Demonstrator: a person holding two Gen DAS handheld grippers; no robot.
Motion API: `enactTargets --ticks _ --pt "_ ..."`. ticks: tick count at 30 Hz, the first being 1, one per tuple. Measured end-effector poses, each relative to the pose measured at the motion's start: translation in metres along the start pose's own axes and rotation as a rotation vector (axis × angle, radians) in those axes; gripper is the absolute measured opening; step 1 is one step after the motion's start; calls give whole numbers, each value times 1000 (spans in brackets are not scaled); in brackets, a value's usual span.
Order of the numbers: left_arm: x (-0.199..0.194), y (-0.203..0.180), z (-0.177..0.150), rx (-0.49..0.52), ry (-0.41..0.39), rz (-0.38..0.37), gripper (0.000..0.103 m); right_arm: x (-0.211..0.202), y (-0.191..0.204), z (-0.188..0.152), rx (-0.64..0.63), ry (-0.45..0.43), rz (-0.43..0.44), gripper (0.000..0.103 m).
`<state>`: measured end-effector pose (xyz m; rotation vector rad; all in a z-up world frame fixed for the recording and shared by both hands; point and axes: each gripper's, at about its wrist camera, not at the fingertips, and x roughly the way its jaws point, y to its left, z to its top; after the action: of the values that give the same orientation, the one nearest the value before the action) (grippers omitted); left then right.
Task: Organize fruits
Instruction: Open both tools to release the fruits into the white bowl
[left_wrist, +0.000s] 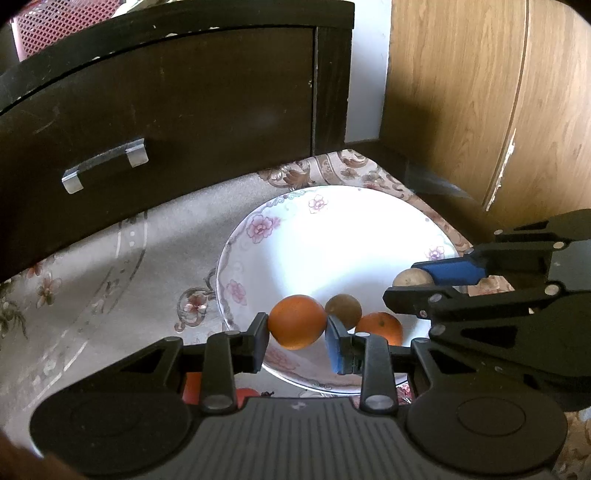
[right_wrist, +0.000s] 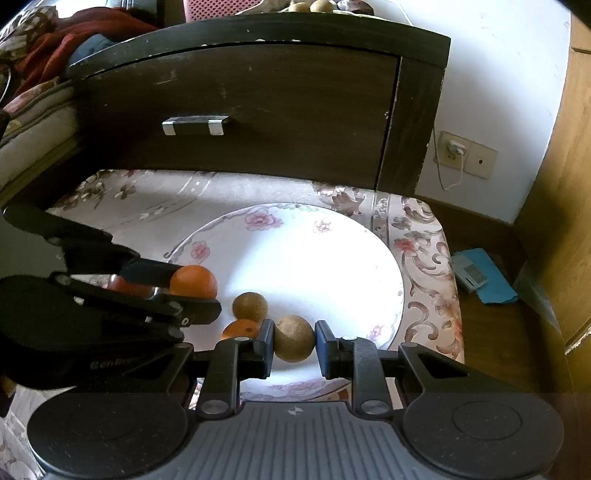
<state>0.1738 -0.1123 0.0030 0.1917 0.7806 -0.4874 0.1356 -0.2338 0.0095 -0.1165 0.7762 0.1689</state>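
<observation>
A white plate with pink flowers (left_wrist: 332, 229) (right_wrist: 314, 251) lies on a floral cloth. My left gripper (left_wrist: 297, 332) is shut on an orange (left_wrist: 297, 321) above the plate's near rim; it shows in the right wrist view (right_wrist: 194, 282) too. My right gripper (right_wrist: 294, 343) is shut on a brown round fruit (right_wrist: 294, 338), seen from the left wrist view (left_wrist: 412, 277) at the plate's right side. On the plate lie another brown fruit (left_wrist: 343, 310) (right_wrist: 249, 305) and a second orange (left_wrist: 380, 326) (right_wrist: 240, 328).
A dark wooden cabinet with a metal handle (left_wrist: 105, 166) (right_wrist: 195, 124) stands behind the plate. A wooden door (left_wrist: 498, 92) is at the right. Red fruit (left_wrist: 192, 387) lies under the left gripper. A blue item (right_wrist: 484, 275) lies on the floor at right.
</observation>
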Motion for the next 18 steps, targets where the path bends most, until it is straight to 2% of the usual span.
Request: enactTargets --ticks 13,18 --pt "0 1 1 -16 -4 4 42 5 -2 0 22 5 -3 18" --pt "-3 2 1 -17 -17 10 43 3 -5 0 37 -9 -5 24"
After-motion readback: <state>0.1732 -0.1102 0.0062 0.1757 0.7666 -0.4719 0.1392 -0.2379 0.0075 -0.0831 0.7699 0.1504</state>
